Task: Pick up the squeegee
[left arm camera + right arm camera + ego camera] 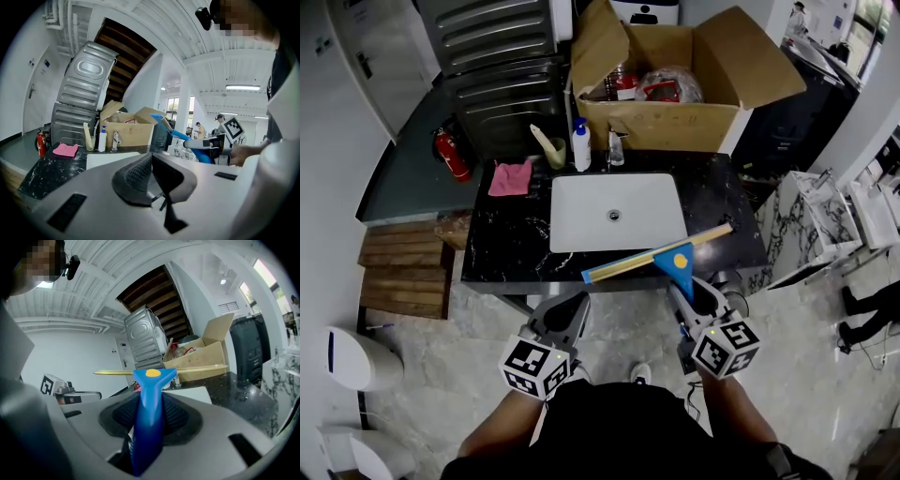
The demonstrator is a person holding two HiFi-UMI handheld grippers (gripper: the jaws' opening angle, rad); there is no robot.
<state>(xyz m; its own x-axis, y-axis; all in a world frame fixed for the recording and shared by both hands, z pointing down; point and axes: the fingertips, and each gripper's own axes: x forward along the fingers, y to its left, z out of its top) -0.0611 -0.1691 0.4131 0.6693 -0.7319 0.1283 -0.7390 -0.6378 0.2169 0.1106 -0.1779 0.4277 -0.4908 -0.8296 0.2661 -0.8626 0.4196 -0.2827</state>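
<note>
The squeegee (pixel 661 260) has a blue handle with a yellow dot and a long yellow blade. My right gripper (pixel 686 292) is shut on its handle and holds it above the front edge of the black counter (pixel 502 253), blade across the front of the white sink (pixel 619 212). In the right gripper view the blue handle (pixel 149 423) runs up between the jaws, with the blade (pixel 164 371) level ahead. My left gripper (pixel 572 309) hangs in front of the counter, its jaws closed together with nothing between them (pixel 151 176). The left gripper view shows the squeegee (pixel 176 133) off to its right.
At the back of the counter stand an open cardboard box (pixel 675 80), a white spray bottle (pixel 580 148), a cup with a spatula (pixel 551 148) and a pink cloth (pixel 510 178). A red fire extinguisher (pixel 452 155) stands on the floor at the left. Marble slabs (pixel 811 225) lean at the right.
</note>
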